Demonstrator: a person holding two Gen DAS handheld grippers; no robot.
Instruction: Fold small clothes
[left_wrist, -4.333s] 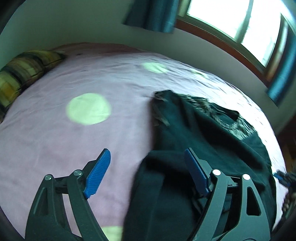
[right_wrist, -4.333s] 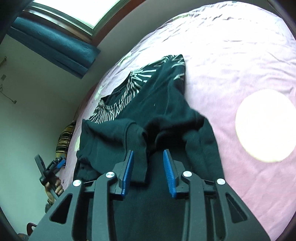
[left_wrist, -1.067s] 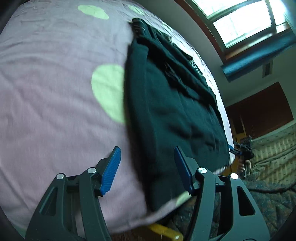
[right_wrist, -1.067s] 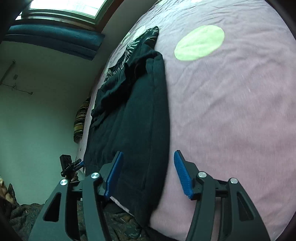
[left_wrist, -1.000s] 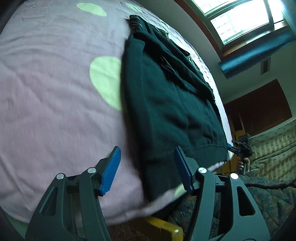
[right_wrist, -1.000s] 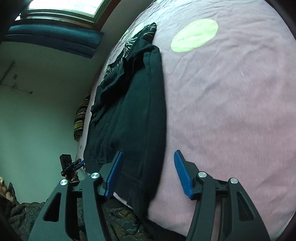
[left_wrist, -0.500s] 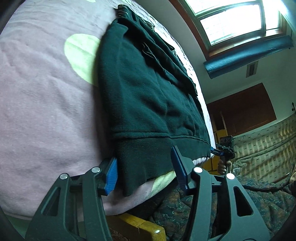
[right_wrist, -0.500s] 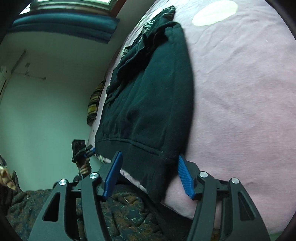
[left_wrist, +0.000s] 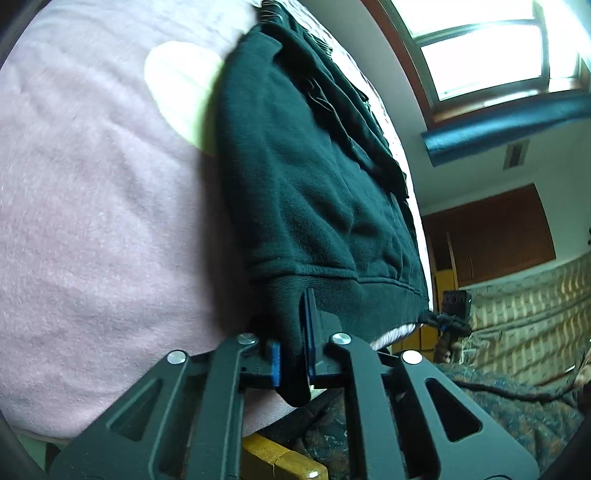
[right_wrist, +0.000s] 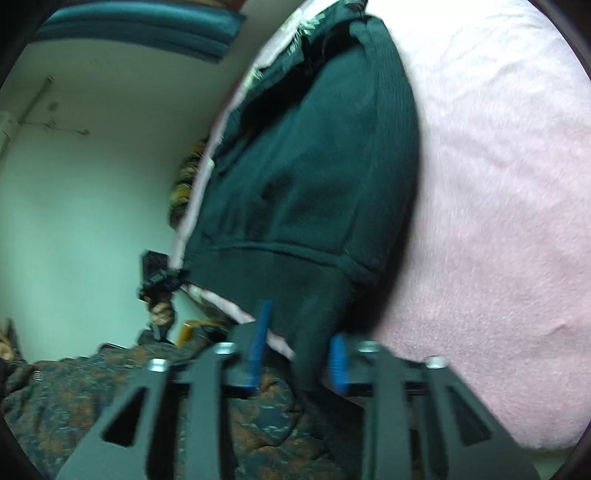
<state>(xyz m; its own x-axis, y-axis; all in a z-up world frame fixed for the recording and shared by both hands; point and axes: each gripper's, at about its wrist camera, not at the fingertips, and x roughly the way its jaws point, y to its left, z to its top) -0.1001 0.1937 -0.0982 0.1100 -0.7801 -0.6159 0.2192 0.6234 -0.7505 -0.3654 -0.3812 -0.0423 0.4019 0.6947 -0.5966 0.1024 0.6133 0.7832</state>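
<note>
Left tongs (left_wrist: 293, 363) pinched tight on the left corner of the sweatshirt (left_wrist: 314, 177) hem. Right tongs (right_wrist: 297, 354) narrow, straddling the opposite hem corner; frame is blurred, can't tell if the pads have bitten yet. Sweatshirt lies flat on the pink bed (left_wrist: 92, 221), hem hanging at the near edge, long axis running straight away from both tongs toward the collar. Both equally near, one per corner. My read: next move is lift hem and carry it forward along that axis; confirm right grip first.
</note>
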